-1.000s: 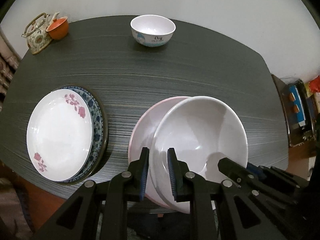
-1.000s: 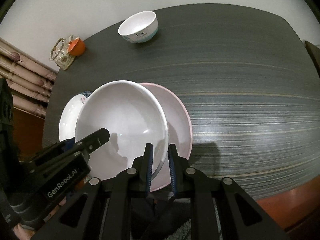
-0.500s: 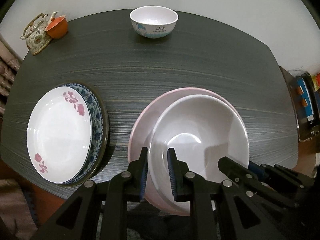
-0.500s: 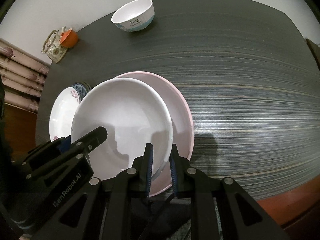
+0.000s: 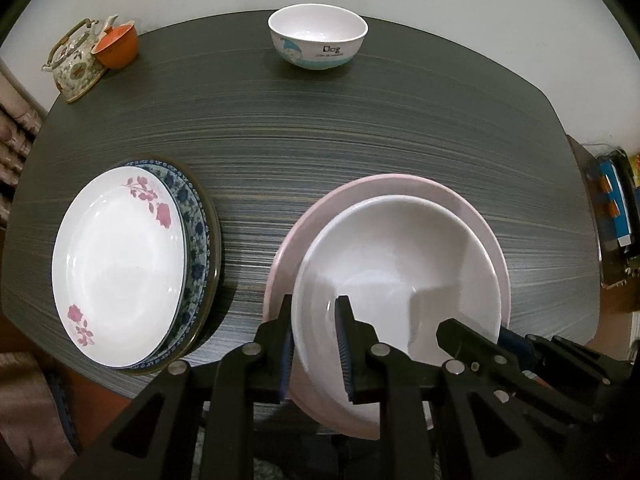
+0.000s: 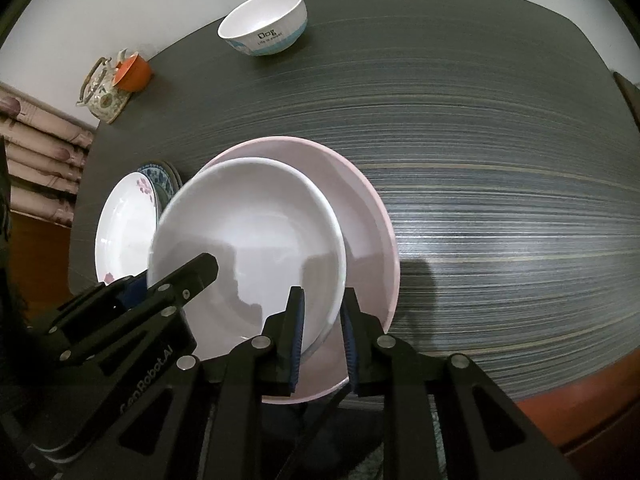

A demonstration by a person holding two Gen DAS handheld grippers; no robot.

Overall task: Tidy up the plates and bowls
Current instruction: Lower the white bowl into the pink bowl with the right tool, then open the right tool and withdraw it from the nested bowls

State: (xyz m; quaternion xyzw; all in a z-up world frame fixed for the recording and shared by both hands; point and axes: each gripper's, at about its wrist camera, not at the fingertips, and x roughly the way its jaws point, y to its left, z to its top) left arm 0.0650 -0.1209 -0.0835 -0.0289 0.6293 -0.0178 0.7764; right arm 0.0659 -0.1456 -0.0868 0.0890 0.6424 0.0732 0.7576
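**A:** Status of the task?

**B:** Partly done, judging from the layout. The white bowl (image 5: 400, 276) sits nested inside the pink bowl (image 5: 472, 216), directly ahead of both tools. Left of the left gripper (image 5: 314, 344), the flowered plate (image 5: 120, 264) lies on top of the blue-patterned plate (image 5: 196, 216). That gives one bowl stack and one plate stack.

**A:** What is left?

**B:** The small bowl (image 5: 318, 40) with printed lettering stands alone at the far edge of the table (image 5: 360, 132), well apart from both tools. It probably belongs on the bowl stack. The teapot (image 5: 74, 66) and orange cup (image 5: 118, 44) at the far left look like bystanders.

**A:** State of the left gripper?

**B:** Its jaws straddle the near-left rim of the white bowl. A visible gap shows between the inner pad and the bowl wall, so I judge the grip relaxed, not clamped.

**A:** And the right gripper (image 6: 322, 336)?

**B:** Same arrangement on the near-right rim: one finger inside the white bowl, one outside, between the white rim and the pink wall. The jaws stand slightly parted around the rim; firm contact is not evident. The bowl appears to rest on the pink one rather than hang from either tool.
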